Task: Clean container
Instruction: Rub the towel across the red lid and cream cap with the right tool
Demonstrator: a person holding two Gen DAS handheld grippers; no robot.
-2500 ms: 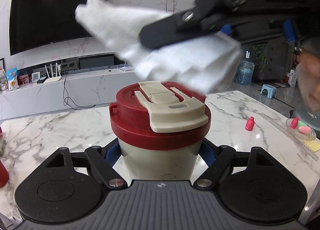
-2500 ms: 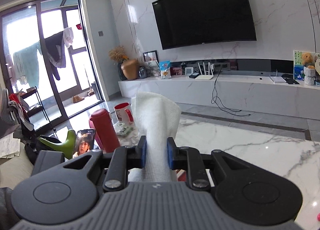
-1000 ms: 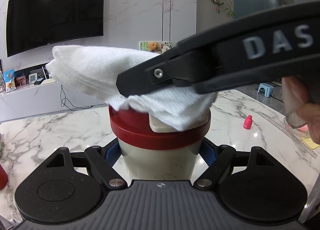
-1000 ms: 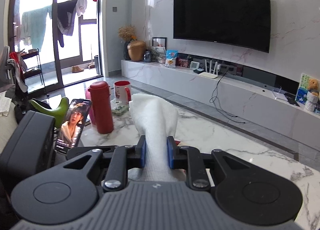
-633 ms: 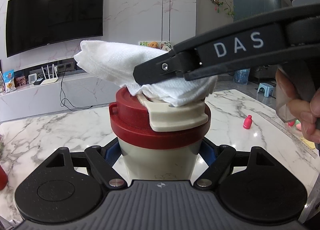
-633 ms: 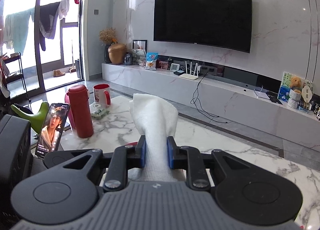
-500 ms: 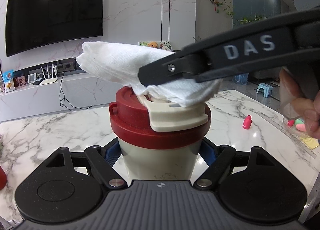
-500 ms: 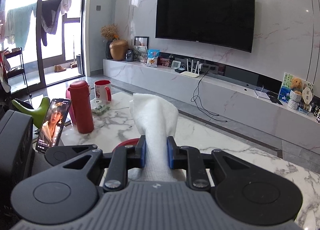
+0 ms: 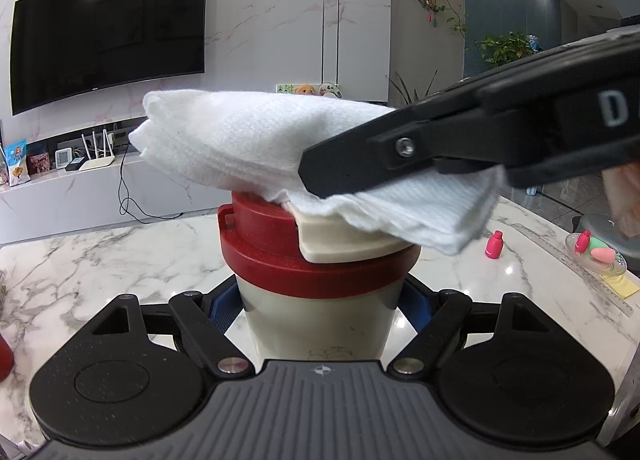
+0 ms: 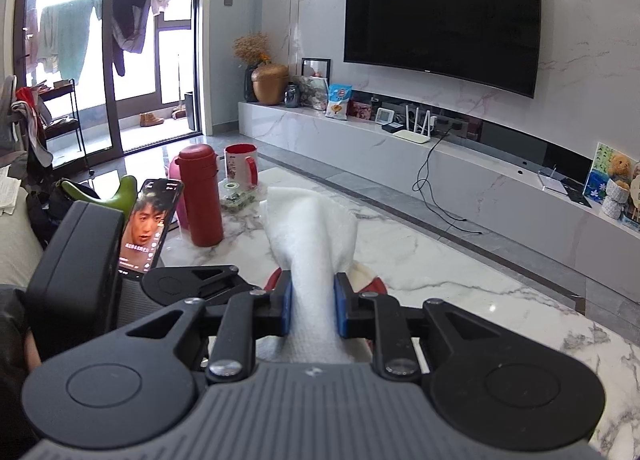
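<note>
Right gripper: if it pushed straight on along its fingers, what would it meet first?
Probably the marble table beyond the container's red lid; the right gripper points slightly down, shut on the white cloth. Depth is unclear.

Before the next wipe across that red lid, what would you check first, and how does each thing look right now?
1. Left gripper clamped on the container body: ok, a pad on each side.
2. Right gripper pinching the white cloth: ok, jaws shut on it.
3. Cloth touching the red lid: ok, it lies over the beige flap.
4. Container upright on the marble table: ok.
5. Lid closed tight: cannot tell, the cloth hides the top.
6. Pink bottle clear of the wiping path: ok, it stands off to the side.
</note>
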